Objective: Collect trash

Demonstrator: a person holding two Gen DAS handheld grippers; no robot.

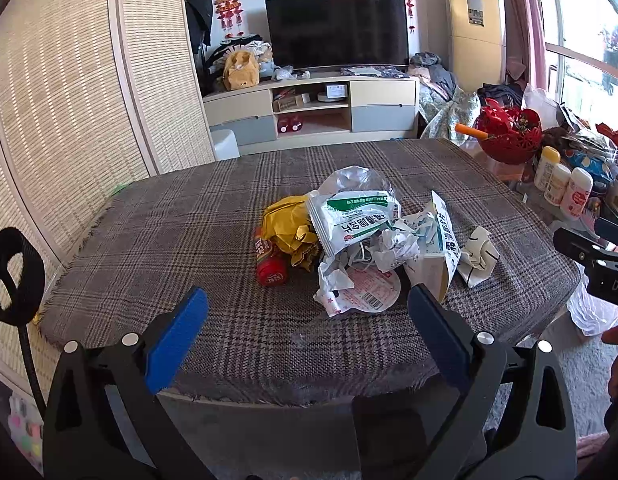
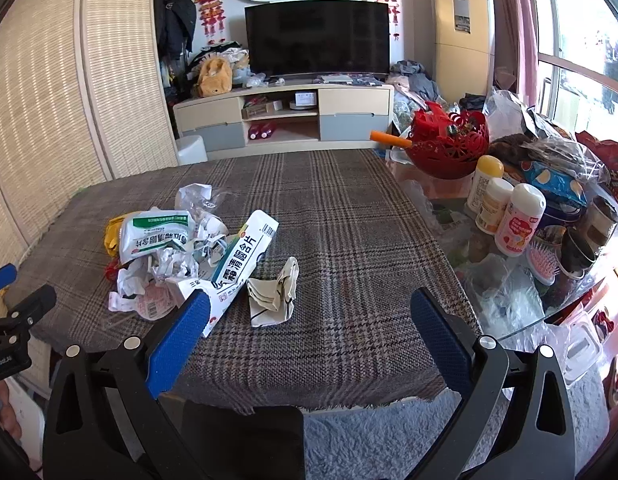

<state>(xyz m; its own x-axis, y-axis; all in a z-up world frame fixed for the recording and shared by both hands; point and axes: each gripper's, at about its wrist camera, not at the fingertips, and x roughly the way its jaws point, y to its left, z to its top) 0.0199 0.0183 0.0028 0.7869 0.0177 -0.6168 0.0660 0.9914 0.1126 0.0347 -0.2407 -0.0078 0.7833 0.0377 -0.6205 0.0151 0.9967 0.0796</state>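
Plaid cloth [image 1: 189, 240] holds trash pile [image 1: 361, 236]; both tools gape, empty.

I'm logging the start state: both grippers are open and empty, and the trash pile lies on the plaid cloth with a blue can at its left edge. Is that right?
Only the colour is wrong. The can at the pile's left edge is red, as the left wrist view shows. The left gripper and right gripper are open and empty, and the trash pile lies on the plaid cloth.
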